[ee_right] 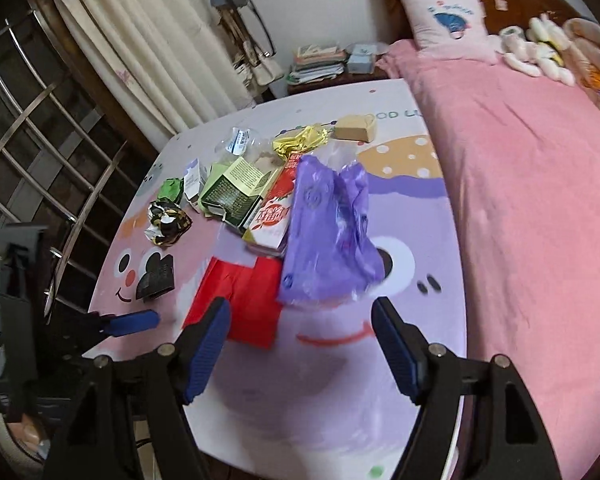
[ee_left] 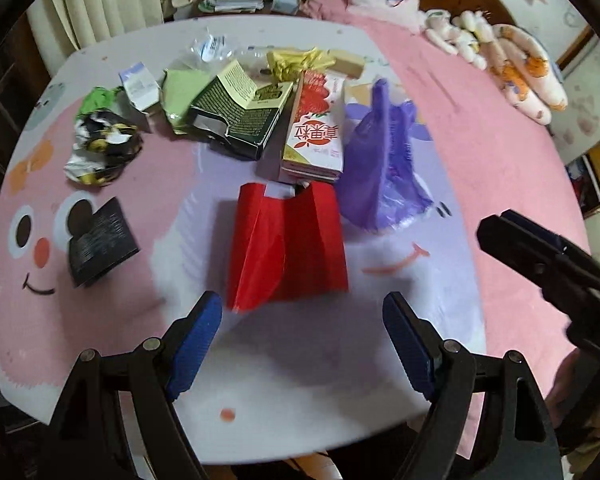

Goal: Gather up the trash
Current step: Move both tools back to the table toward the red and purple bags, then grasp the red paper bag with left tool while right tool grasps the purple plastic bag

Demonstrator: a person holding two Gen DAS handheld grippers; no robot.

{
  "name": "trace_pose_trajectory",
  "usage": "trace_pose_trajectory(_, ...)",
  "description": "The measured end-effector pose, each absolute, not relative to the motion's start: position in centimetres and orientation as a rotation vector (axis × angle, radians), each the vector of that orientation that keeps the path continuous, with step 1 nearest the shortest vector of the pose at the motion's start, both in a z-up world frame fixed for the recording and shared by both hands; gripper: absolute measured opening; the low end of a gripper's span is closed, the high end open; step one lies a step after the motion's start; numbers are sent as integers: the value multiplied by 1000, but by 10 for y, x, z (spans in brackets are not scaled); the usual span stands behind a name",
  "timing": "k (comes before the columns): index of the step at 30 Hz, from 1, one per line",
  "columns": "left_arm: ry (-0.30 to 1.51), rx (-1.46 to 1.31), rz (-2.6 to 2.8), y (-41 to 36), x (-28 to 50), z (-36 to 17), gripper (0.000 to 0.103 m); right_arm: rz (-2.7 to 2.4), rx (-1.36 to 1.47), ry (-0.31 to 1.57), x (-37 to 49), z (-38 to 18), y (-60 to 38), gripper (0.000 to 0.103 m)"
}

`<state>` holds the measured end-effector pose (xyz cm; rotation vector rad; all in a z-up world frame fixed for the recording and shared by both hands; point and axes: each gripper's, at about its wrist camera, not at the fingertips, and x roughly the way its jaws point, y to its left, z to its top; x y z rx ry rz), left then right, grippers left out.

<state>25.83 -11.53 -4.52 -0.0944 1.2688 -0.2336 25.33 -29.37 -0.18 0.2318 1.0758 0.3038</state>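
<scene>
Both hand-held grippers, left (ee_left: 302, 334) and right (ee_right: 300, 340), gape empty. Purple bag (ee_right: 328, 236) mid-desk: light, limp, slippery; I'd pinch its bunched top.

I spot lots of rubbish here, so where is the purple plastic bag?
The purple plastic bag lies mid-table, right of the red paper bag and beside the strawberry carton.

Left wrist view: above table's (ee_left: 100, 360) near edge, angled down, close.
Right wrist view: above near-right corner, angled down.
Shared: trash pile at table centre.
</scene>
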Motion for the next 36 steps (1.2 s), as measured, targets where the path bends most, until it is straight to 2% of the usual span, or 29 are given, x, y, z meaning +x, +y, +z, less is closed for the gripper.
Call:
trace_pose_trajectory(13,1397,-132,-114,-128,304,-94,81,349,245,1159,313,-45,-293,84)
trace_pose_trajectory(27,1420,-190,-98,-150,322,-93,83,303,197,1262,351,-87,-287,84)
trace_pose_trajectory(29,1419,-198,-107,-152,324,-90,83,324,204,1267,350,-90,-287,80)
trace_pose_trajectory(31,1420,-210,-116,-155,328,-87,83,351,204,1256,349,-90,-287,63)
trace_pose_trajectory(33,1427,-224,-122,-157,327,-85,83,364,192,1254,349,-89,-286,56)
trace_pose_trajectory(36,1451,-237,-123,-162,333,-89,83,382,204,1262,350,-91,-289,40)
